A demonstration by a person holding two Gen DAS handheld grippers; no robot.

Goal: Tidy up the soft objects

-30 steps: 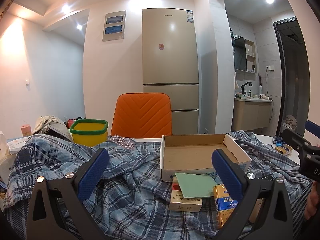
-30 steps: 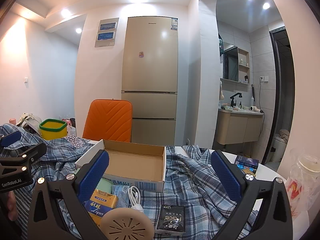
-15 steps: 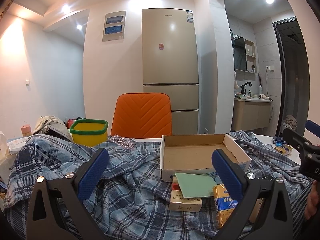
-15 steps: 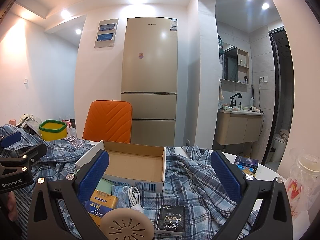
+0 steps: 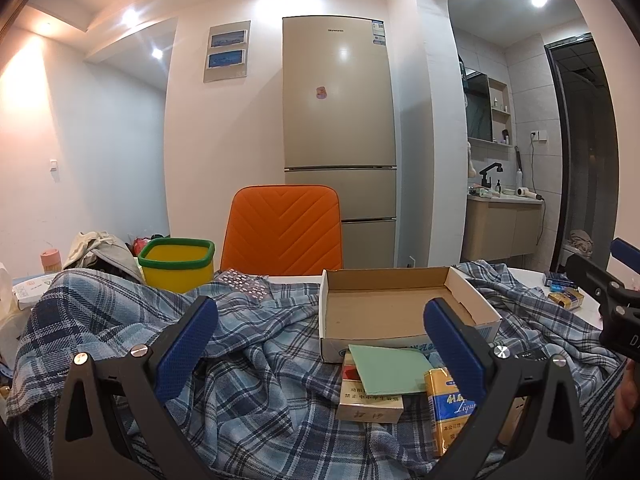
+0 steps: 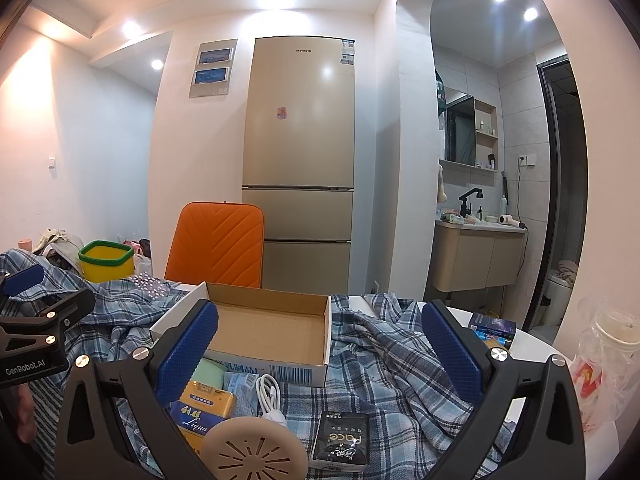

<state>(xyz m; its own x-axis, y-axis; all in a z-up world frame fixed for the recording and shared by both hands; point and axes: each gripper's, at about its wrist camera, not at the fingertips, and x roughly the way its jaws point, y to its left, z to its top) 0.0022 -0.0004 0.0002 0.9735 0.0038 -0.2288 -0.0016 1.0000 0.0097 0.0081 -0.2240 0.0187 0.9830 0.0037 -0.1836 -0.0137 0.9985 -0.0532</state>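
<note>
We find both tools idle above the table. Left gripper: jaws spread wide, nothing between them. Right gripper: same, spread wide and empty.

Task item, as we judge it: the blue plaid cloth, a shirt or blanket, we cannot tell which. It lies rumpled across most of the tabletop, bunched high at the left and trailing to the far right edge.

Obstructions noted on the cloth:
- open cardboard box, empty, resting on the fabric at centre
- green card lying over a red-and-white packet, just in front of the box
- yellow-and-blue packet beside them
- white cable, black sachet and a beige vented disc, nearest the right gripper.

Off the cloth: yellow bin w/ green rim at rear left; plastic bag w/ cup at far right.

Assessment: no grasp made yet; the task is at its start.

Recommendations for this step:
1. Clear the loose items first, or they will slide and drop when the fabric lifts. The box looks a fit place for small items.
2. Pinch the cloth at a raised fold or an edge, not flat fabric; the rear-left bunch offers the best ridge.
3. Close fully on one layer only, where poss.
4. Use both tools well apart, so the cloth hangs open and does not drag the cable.
</note>
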